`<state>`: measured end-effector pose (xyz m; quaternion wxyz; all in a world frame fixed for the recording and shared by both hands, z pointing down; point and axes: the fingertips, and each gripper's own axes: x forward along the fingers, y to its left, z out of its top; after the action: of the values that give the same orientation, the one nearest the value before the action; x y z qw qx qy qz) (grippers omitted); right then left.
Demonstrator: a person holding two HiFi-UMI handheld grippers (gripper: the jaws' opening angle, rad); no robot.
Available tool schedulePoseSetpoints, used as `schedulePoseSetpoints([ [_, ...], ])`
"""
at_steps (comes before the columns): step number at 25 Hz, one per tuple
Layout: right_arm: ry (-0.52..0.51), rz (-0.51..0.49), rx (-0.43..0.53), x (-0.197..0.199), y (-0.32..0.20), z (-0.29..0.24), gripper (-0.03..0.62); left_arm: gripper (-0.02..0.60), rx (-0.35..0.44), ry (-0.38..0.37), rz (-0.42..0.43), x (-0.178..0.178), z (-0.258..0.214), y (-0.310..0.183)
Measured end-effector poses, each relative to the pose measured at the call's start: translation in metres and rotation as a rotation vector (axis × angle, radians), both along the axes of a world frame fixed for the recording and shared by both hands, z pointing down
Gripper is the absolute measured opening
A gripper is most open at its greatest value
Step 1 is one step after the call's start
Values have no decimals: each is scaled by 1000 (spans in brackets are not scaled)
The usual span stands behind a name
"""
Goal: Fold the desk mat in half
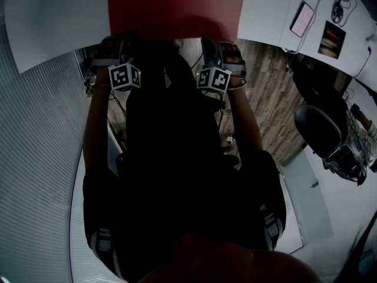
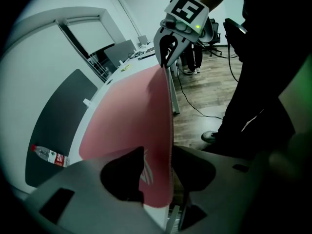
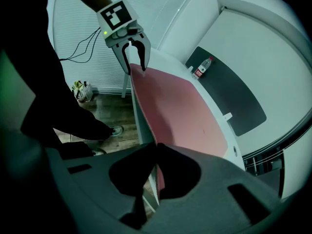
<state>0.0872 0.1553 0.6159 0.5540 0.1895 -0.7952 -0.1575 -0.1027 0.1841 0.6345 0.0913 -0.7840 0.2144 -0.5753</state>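
Observation:
The red desk mat (image 1: pixel 177 7) lies on the white table (image 1: pixel 53 22), and both grippers are at its near edge. In the right gripper view my right gripper (image 3: pixel 156 147) is shut on the mat's (image 3: pixel 180 116) near edge, its tips meeting on the thin sheet. In the left gripper view my left gripper (image 2: pixel 158 152) stands open, with the raised edge of the mat (image 2: pixel 126 126) passing between its jaws. Each gripper shows in the other's view at the far corner: the right gripper (image 2: pixel 168 50) and the left gripper (image 3: pixel 134 57).
A dark grey pad (image 3: pixel 229 94) with a water bottle (image 3: pixel 204 67) on it lies beyond the mat. A phone (image 1: pixel 302 19) and small items sit on the table's right part. An office chair (image 1: pixel 321 131) stands on the wood floor to the right. Cables hang below the table edge.

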Motion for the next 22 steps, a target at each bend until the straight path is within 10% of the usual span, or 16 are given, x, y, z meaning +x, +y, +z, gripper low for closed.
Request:
schedulePoseSetpoints([
  [8, -18, 11, -37, 0, -10, -12, 12, 23, -24, 23, 45, 3, -11, 0],
  [22, -35, 3, -145, -2, -60, -71, 12, 15, -210, 123, 112, 2, -83, -41],
])
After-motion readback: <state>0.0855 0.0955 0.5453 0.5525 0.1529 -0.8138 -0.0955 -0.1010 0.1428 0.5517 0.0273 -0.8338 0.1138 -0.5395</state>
